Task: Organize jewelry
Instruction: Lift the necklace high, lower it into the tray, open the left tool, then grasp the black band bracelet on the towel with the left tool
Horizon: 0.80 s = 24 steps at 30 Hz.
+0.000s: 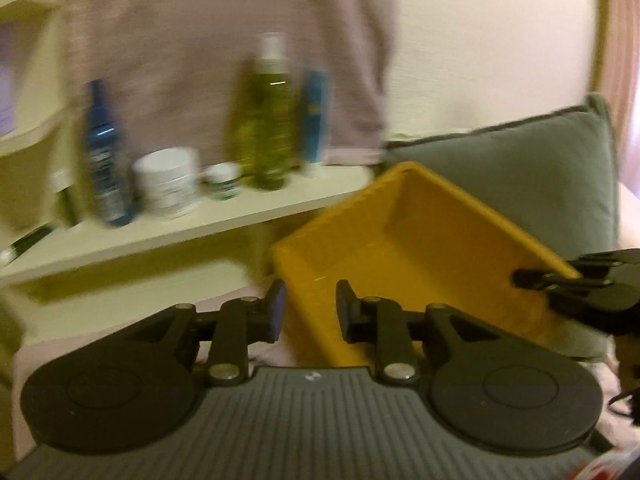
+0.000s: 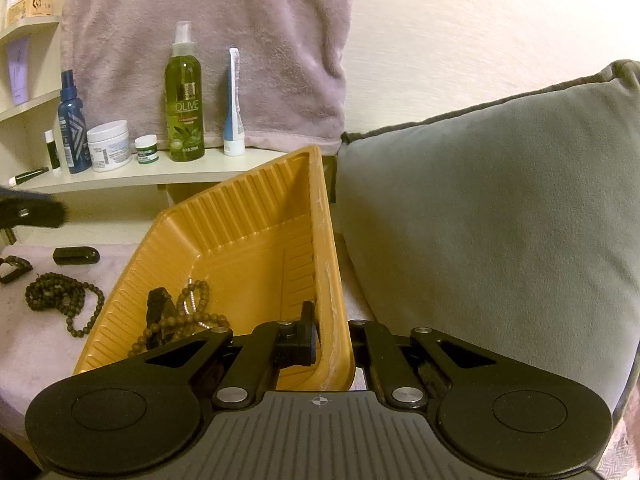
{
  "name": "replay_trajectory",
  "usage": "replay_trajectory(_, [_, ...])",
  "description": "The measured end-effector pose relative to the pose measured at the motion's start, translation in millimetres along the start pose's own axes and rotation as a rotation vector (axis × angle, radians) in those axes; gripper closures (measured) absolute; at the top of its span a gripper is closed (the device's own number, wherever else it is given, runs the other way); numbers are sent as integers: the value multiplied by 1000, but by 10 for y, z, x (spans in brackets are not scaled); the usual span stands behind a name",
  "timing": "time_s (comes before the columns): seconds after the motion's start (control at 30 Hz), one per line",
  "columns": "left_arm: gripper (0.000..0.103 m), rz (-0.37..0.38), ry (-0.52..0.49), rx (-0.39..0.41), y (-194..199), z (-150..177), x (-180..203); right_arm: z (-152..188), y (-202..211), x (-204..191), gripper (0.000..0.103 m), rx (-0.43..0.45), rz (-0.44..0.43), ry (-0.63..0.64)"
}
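An orange ribbed tray (image 2: 240, 220) is tilted up on the pinkish bed cover, with my right gripper (image 2: 332, 336) shut on its right wall. Brown bead strings (image 2: 192, 320) and a black strap lie in the tray's low corner. On the cover to its left lie a dark bead necklace (image 2: 60, 300), a black watch (image 2: 12, 268) and a small black case (image 2: 76, 256). In the blurred left wrist view my left gripper (image 1: 310, 312) stands open with nothing between its fingers, just in front of the tray's (image 1: 420, 240) near corner. The right gripper (image 1: 532, 280) shows at the tray's right rim.
A white shelf (image 2: 192, 168) behind the tray carries a green olive spray bottle (image 2: 185, 96), a blue bottle (image 2: 72, 120), white jars and a tube. A pink towel (image 2: 208, 40) hangs above it. A grey cushion (image 2: 480, 208) stands right of the tray.
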<state>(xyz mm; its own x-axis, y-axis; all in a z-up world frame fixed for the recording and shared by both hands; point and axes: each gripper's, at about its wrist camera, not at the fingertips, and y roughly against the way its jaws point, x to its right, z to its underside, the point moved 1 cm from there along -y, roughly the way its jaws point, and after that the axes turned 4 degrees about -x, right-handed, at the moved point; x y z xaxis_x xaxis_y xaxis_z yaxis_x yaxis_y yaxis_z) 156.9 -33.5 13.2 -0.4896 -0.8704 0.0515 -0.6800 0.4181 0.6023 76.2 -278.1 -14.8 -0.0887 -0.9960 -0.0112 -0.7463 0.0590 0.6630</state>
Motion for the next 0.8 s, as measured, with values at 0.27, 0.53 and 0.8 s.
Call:
replay_trajectory(0.27, [76,-220,98,-33,168,608,-457,3,-5,1,98,-2,1,2])
replay_trajectory(0.53, [72,-353,154,-56,254,927,-806,11,-9,-14,99,-5,6,13])
replay_trajectory(0.8, [38,-465,94,-50,198,878,-1097,31,-15,-30,99,-8,14,25])
